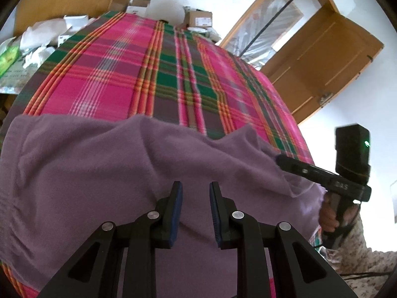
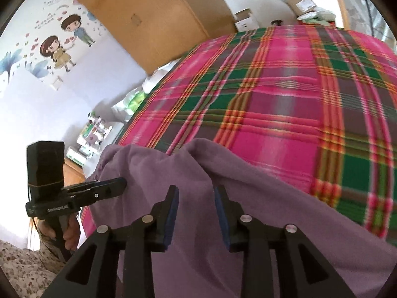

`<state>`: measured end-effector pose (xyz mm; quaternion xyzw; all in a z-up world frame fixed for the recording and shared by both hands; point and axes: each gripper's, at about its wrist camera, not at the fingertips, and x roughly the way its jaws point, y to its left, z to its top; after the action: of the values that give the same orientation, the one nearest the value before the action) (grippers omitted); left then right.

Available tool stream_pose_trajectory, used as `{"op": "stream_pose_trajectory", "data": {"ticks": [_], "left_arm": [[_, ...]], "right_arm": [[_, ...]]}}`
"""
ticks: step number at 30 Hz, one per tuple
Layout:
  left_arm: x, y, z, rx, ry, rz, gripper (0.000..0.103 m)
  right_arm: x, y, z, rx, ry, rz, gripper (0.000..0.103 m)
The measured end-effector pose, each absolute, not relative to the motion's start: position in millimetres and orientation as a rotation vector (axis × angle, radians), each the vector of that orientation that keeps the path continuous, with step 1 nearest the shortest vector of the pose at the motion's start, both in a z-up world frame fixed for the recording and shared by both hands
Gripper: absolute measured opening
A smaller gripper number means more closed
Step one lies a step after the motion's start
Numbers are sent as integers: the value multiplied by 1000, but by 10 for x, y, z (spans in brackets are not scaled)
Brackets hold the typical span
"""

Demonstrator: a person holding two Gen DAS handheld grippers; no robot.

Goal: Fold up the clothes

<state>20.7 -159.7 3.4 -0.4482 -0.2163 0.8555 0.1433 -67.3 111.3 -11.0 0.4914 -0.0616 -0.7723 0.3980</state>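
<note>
Two grippers, left gripper (image 1: 196, 193) and right gripper (image 2: 196, 198), hover part-open, empty, over the purple garment (image 1: 99, 161)

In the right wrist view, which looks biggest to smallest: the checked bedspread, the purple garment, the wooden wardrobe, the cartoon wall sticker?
1. Checked bedspread
2. Purple garment, enlarged by nearness
3. Wooden wardrobe, far off
4. Cartoon wall sticker

A home bedroom is showing here. A plaid bedspread (image 1: 153, 74) is stretching away ahead of the grippers, cartoon wall stickers (image 2: 64, 42) are decorating the wall off to the left, a wooden door (image 1: 322, 67) is standing open to the right, and cardboard boxes (image 1: 198, 18) are piling up beyond the bed.
</note>
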Motion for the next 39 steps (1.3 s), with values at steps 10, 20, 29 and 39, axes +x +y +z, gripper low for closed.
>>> {"op": "stream_pose_trajectory", "data": {"ticks": [10, 20, 29, 39], "left_arm": [[25, -1440, 103, -1272, -571, 2440, 23], [-129, -1419, 126, -1270, -544, 2423, 23], [-467, -1298, 129, -1264, -508, 2386, 24], [-858, -1198, 44, -1331, -562, 2313, 31]], "right_arm": [[-730, 1013, -197, 1292, -138, -1896, 26], [-800, 970, 60, 1181, -94, -1937, 3], [-1103, 875, 24, 1198, -102, -1994, 3], [-1159, 1137, 91, 1198, -151, -2086, 5]]}}
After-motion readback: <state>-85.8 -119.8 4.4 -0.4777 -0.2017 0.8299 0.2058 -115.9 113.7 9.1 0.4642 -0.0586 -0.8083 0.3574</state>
